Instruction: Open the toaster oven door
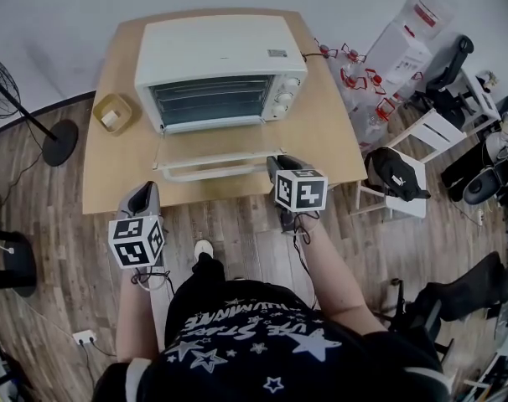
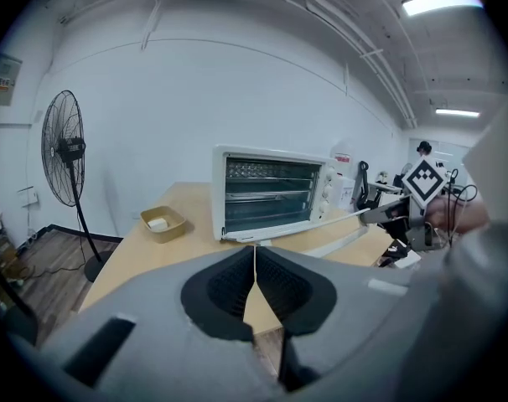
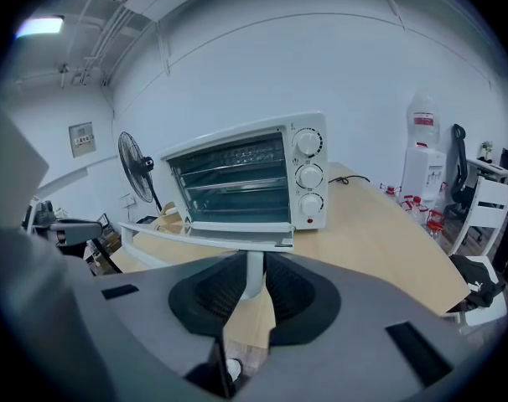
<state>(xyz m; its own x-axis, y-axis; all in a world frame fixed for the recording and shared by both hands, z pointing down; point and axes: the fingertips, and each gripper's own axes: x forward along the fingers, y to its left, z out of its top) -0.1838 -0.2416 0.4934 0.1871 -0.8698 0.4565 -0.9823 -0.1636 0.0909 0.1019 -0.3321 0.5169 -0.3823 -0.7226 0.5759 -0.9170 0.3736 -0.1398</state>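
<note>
Your white toaster oven (image 1: pixel 216 48) is sitting open on the wooden bench (image 1: pixel 329 132) by a white wall.
Its glass door (image 1: pixel 205 152) is lying flat toward you, racks showing; your right tongs (image 3: pixel 252 276) are clamping its handle (image 1: pixel 205 172), and your left tongs (image 2: pixel 255 262) are hanging pressed together, empty, at the bench's edge.
</note>
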